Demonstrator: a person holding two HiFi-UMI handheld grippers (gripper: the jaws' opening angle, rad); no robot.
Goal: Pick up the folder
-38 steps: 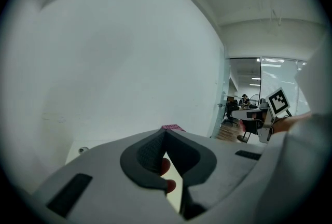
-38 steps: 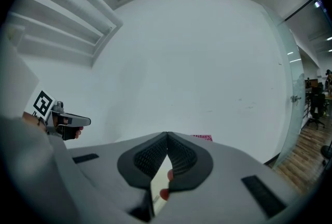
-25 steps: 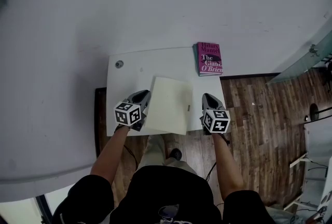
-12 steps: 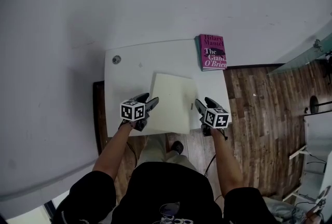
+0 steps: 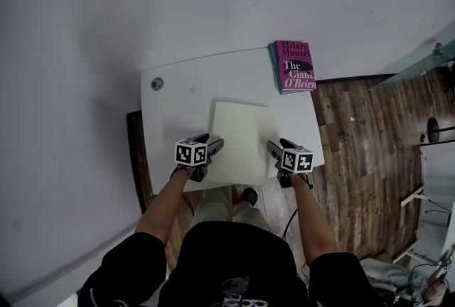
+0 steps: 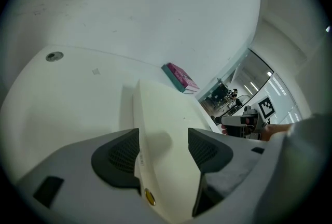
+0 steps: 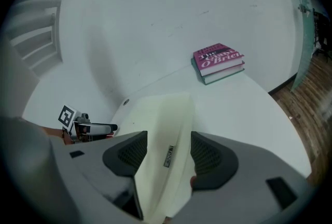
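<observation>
A cream folder (image 5: 238,135) lies flat on the white table (image 5: 178,106), near its front edge. My left gripper (image 5: 215,145) straddles the folder's left edge and my right gripper (image 5: 273,146) its right edge. In the left gripper view the folder (image 6: 166,114) runs between the jaws of the left gripper (image 6: 163,150), which are opening, with the pads clear of it. The right gripper view shows the same: the folder's edge (image 7: 163,114) sits between the opening jaws of the right gripper (image 7: 166,153), untouched.
A magenta book (image 5: 295,65) lies at the table's far right corner. A round cable hole (image 5: 157,84) marks the far left. Wooden floor (image 5: 370,142) lies to the right, and a white wall stands behind the table.
Both grippers sank with the folder and brought it down flat on the table. Their jaws then came apart and let go of its edges.
</observation>
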